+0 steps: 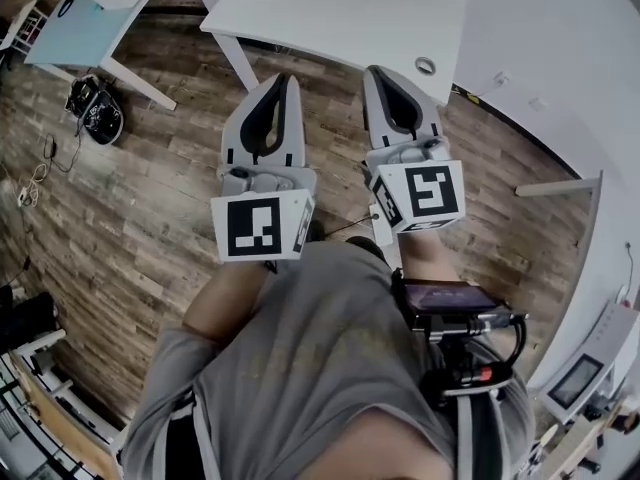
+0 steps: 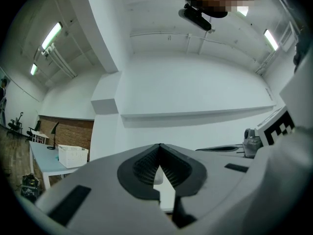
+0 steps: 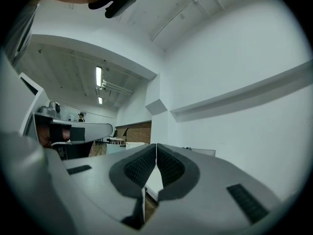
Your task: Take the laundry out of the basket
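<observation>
L claw (image 1: 283, 78), R claw (image 1: 379, 70) shut, empty; white table (image 1: 340, 18) ahead.

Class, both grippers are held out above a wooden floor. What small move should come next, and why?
Probably turn to find the basket: the left gripper and right gripper have shut, empty jaws above the wooden floor, and no laundry shows in any view.
</observation>
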The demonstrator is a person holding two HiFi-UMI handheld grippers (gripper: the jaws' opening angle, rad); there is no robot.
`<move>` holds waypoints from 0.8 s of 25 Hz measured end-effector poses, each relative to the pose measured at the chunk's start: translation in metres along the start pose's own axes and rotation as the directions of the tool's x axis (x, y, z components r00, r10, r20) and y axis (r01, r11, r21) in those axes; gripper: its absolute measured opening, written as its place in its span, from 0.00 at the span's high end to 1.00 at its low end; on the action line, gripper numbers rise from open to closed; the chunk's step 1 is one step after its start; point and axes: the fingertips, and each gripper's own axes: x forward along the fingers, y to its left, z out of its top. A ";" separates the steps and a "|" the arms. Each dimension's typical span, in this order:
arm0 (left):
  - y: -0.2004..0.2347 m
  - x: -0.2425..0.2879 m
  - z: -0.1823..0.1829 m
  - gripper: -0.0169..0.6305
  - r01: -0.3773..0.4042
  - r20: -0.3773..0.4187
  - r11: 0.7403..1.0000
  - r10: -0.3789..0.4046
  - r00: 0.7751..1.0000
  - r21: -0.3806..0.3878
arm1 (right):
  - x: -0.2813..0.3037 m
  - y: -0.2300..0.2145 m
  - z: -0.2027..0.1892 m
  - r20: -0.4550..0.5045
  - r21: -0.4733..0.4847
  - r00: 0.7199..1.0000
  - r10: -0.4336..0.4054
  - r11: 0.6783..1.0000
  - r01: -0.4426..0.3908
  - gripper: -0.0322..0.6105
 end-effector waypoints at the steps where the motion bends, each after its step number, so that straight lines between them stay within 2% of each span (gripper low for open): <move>1: 0.005 0.005 0.000 0.96 0.007 0.004 1.000 -0.007 1.000 -0.002 | 0.006 0.000 0.001 0.000 -0.006 1.000 -0.004 1.000 0.004 0.94; 5: 0.018 0.027 -0.007 0.96 0.034 0.008 0.999 -0.034 0.999 -0.003 | 0.027 -0.009 -0.001 -0.005 -0.017 1.000 -0.027 0.999 0.027 0.94; 10: 0.024 0.051 -0.026 0.96 0.043 -0.025 0.999 -0.043 0.999 -0.022 | 0.045 -0.025 -0.016 -0.036 -0.015 0.998 -0.044 0.999 0.043 0.94; 20: 0.032 0.136 -0.059 0.96 0.070 -0.072 0.998 -0.070 0.995 -0.001 | 0.104 -0.083 -0.046 -0.043 0.018 0.996 -0.075 0.997 0.076 0.94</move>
